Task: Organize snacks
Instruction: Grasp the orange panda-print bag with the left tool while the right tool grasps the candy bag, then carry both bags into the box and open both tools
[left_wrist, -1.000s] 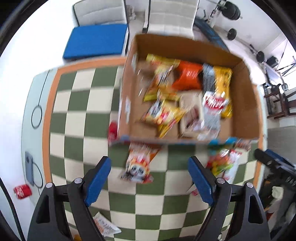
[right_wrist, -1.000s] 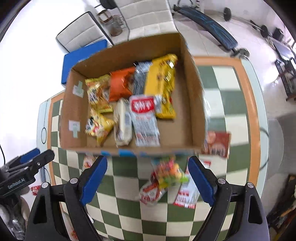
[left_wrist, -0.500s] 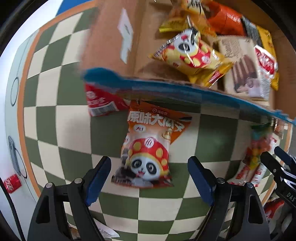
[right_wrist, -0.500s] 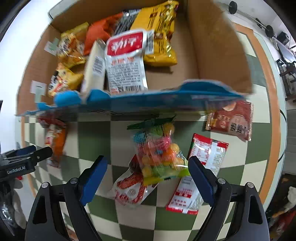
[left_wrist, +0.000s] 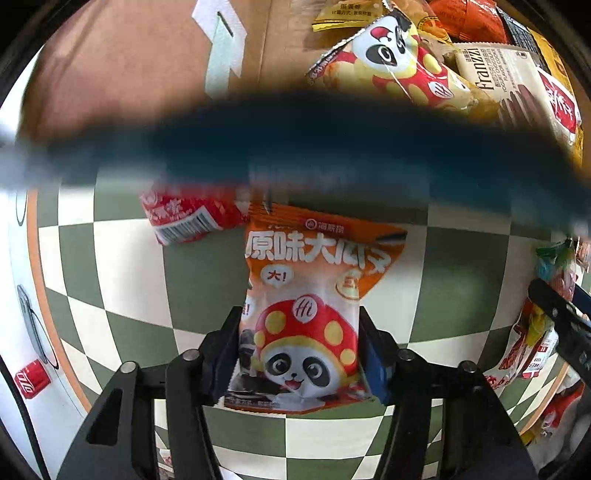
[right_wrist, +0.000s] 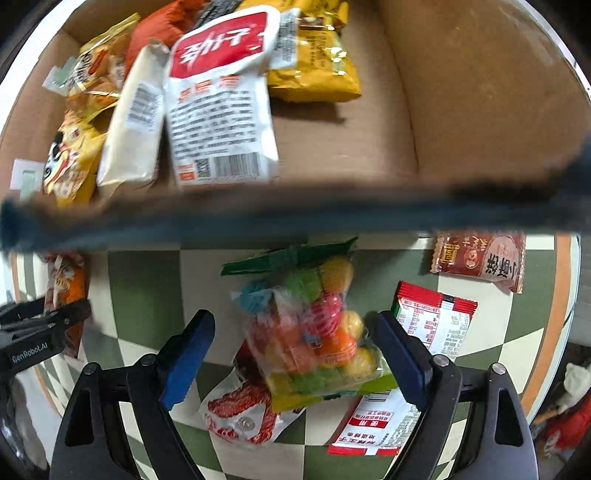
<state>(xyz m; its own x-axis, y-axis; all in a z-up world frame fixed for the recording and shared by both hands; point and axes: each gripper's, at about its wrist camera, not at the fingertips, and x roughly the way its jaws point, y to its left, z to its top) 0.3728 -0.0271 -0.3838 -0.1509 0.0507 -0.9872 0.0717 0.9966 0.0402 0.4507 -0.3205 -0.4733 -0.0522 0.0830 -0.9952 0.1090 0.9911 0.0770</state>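
Note:
My left gripper (left_wrist: 299, 354) is shut on the lower part of an orange panda snack bag (left_wrist: 310, 291) that lies on the checkered table (left_wrist: 125, 266) just before the cardboard box (left_wrist: 133, 66). My right gripper (right_wrist: 295, 350) is open, its blue pads on either side of a clear bag of coloured candies (right_wrist: 310, 328) on the table. The box (right_wrist: 461, 92) holds several snack packs, among them a white and red pack (right_wrist: 221, 110) and a yellow bag (right_wrist: 314, 66). The box's blue-taped front edge crosses both views as a blur.
A red packet (left_wrist: 184, 218) lies left of the panda bag. Near the candy bag lie a red and white packet (right_wrist: 432, 321), a brown packet (right_wrist: 480, 258) and a red and white pouch (right_wrist: 240, 413). The left gripper shows in the right wrist view (right_wrist: 33, 332). A red can (left_wrist: 31, 378) lies beyond the table edge.
Both grippers moved down and forward to the table in front of the box. My left gripper closed on the panda bag. My right gripper stayed open and now straddles the candy bag.

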